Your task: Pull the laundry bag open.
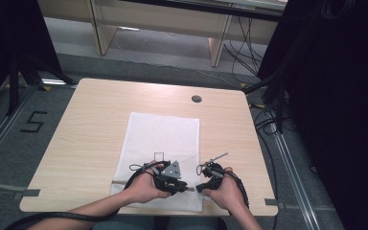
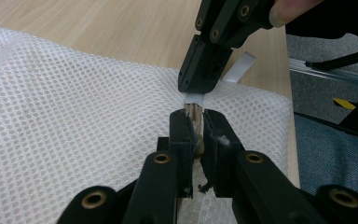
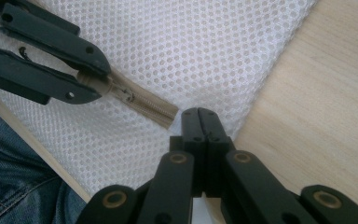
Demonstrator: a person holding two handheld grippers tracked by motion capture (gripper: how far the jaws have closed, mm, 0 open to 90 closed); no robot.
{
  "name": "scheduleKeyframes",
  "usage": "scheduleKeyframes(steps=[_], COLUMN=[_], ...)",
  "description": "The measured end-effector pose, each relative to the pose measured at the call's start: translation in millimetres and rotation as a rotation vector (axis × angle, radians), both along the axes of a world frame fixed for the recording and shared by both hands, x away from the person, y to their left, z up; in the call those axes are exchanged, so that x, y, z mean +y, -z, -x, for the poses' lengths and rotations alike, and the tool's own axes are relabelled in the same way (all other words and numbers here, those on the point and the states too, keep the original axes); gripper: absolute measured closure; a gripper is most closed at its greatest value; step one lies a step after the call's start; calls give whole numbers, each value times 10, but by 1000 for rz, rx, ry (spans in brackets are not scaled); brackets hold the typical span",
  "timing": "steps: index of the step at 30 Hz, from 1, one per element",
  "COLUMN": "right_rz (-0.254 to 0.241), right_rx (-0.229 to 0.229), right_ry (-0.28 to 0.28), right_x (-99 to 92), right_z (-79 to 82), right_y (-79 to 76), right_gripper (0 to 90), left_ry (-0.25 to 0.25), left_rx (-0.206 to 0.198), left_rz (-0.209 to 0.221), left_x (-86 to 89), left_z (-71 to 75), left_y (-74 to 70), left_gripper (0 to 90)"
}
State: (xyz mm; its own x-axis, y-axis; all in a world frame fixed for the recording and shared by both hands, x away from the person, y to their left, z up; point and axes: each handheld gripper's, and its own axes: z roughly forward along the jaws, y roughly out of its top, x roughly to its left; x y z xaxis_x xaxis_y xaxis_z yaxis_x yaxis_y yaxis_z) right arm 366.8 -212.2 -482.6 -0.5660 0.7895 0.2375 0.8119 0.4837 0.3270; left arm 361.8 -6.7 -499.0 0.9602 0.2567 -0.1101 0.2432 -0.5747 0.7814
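Lying flat near the table's (image 1: 76, 143) front edge in the high view, the white mesh bag (image 1: 163, 139) has both hands at its near end. In the left gripper view, the left gripper (image 2: 196, 126) clamps the beige zipper (image 2: 195, 113). In the right gripper view, the right gripper (image 3: 203, 116) pinches the bag's corner.

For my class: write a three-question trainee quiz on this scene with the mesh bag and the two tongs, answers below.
1. True or false: the left tongs are clamped on the beige zipper.
2. What lies under the white mesh bag? A) wooden table B) metal tray C) carpet
3. What do the right tongs pinch in the left gripper view?

Key:
1. True.
2. A, the wooden table.
3. A white tab at the bag's edge, at the zipper's end.
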Motion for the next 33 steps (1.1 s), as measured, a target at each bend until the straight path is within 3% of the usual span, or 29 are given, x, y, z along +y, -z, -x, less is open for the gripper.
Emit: scheduleKeyframes(steps=[26, 33], right_rz=[0, 2], right_rx=[-8, 9], right_ry=[-1, 15], right_x=[-5, 1], right_z=[-6, 3], right_y=[8, -2], right_gripper=[900, 900], left_ry=[0, 2], left_rx=[13, 16], left_rz=[6, 5], left_x=[65, 66], left_z=[-3, -5], left_y=[-39, -38], left_gripper=[816, 816])
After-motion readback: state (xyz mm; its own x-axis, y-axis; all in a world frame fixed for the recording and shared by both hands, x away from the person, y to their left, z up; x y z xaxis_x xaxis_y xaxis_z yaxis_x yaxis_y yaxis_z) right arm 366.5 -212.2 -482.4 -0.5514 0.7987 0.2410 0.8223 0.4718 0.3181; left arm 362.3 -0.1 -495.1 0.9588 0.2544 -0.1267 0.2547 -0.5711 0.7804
